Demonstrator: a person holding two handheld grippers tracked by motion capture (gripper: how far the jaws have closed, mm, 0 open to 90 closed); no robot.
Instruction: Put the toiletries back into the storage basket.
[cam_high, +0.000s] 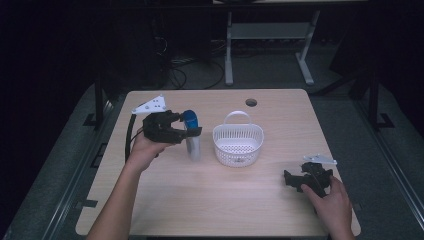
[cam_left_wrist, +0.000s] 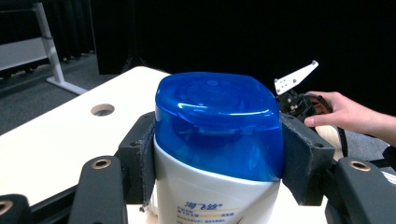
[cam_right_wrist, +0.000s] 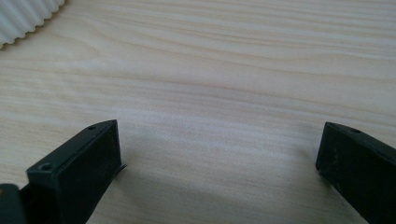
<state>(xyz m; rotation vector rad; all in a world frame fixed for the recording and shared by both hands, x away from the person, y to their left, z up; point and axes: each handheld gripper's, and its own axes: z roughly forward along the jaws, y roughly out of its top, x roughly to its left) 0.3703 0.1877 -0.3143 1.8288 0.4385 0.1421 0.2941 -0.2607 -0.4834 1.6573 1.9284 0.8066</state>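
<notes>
Your left tool (cam_high: 186, 131) grips one bottle (cam_high: 192, 137) just under its blue cap (cam_high: 190, 118), a pad pressed to each side, as the left gripper view shows close up (cam_left_wrist: 219, 154). The bottle stands upright, long axis vertical, cap pointing straight up; in the high view it sits a little left of the desk's centre, toward 10 o'clock, and whether its base touches the wood cannot be told. The bottle's body is pale and its cap (cam_left_wrist: 218, 122) is glossy blue, with small printed lettering low on the front.

One white basket (cam_high: 238, 144) stands just beside the bottle at its 3 o'clock, apart from it, its handle arched over the far rim. It sits near the middle of the desk (cam_high: 210, 200).

Your right tool (cam_high: 292, 180) rests low toward 4 o'clock, near the desk's right edge, well apart from bottle and basket. Its jaws stand wide with bare wood between them, as the right gripper view shows (cam_right_wrist: 219, 154), and a corner of the ribbed basket (cam_right_wrist: 23, 16) appears at that view's 10 o'clock.

Count: one bottle, one basket, two tools, and one round cable hole (cam_high: 251, 102) at the desk's 12 o'clock.
</notes>
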